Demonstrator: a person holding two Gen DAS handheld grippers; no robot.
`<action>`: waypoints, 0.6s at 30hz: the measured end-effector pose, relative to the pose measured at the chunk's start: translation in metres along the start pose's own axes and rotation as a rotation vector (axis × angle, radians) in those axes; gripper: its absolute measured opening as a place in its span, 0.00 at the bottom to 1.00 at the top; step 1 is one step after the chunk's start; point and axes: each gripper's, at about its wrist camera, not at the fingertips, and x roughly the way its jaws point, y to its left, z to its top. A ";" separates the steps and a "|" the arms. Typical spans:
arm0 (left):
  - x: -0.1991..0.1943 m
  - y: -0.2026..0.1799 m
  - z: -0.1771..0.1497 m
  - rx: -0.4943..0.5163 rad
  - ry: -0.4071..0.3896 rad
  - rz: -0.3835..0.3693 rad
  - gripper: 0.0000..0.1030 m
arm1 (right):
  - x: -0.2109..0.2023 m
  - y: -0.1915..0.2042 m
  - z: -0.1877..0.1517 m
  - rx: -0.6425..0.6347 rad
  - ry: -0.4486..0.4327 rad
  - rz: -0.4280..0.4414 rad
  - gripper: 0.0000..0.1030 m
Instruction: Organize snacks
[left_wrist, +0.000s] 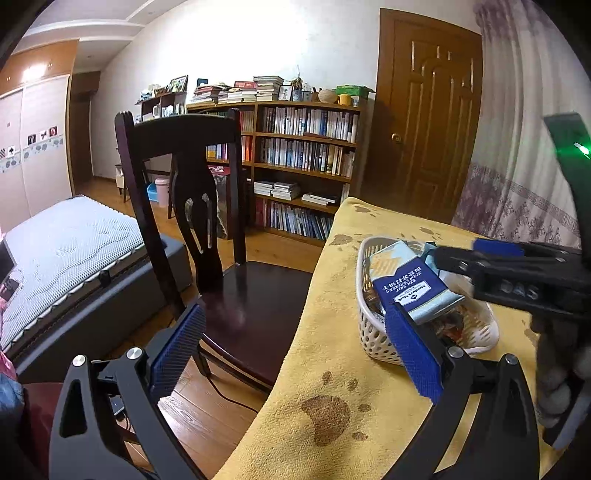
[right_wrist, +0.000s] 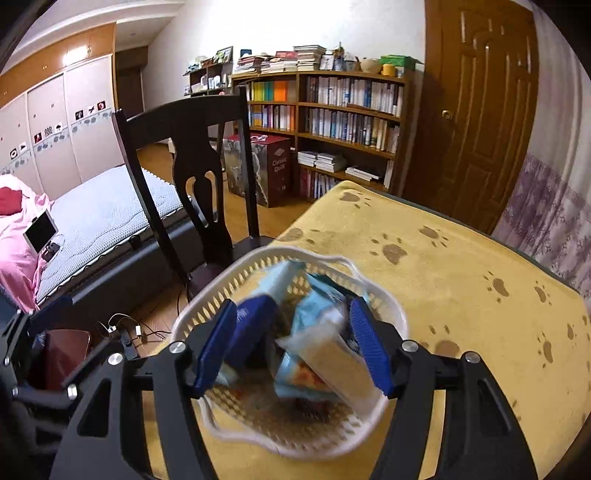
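Left claw: the left claw (left_wrist: 295, 354) stands wide apart with nothing between its 2 blue pads (left_wrist: 177, 350). It fills the lower part of the left wrist view; one pad is over the chair seat, the other in front of the basket.
Right claw: the right claw (right_wrist: 293, 347) is spread over the basket, in the lower centre of the right wrist view. Packets lie between its pads, but the picture is blurred there and I cannot tell if it presses on any of them. In the left wrist view it comes in from the right edge (left_wrist: 480, 258), above the basket.
Basket: a white perforated plastic basket (left_wrist: 373, 336) stands on the surface near its left edge, at centre right of the left wrist view.
Snacks: a blue pack of sea salt soda crackers (left_wrist: 413, 291) lies tilted on top of the basket. Light blue packets (right_wrist: 314, 314) and a pale packet (right_wrist: 332, 362) are inside.
Surface: it is covered with a yellow cloth (left_wrist: 325, 369) with brown paw prints.
Chair: a dark wooden chair (left_wrist: 192, 177) stands just beside the surface, at left centre.
Background: a bookshelf (left_wrist: 306, 147) and a brown door (left_wrist: 432, 110) are in the upper half, a bed (left_wrist: 62, 243) at the left edge.
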 end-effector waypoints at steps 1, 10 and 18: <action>-0.001 -0.002 -0.001 0.011 -0.003 0.002 0.96 | -0.002 -0.002 -0.003 0.007 0.003 0.000 0.63; -0.018 -0.030 -0.002 0.106 -0.028 0.007 0.97 | -0.035 -0.015 -0.033 0.005 -0.044 -0.083 0.78; -0.022 -0.050 -0.006 0.156 -0.023 0.022 0.97 | -0.054 -0.020 -0.054 -0.040 -0.086 -0.164 0.85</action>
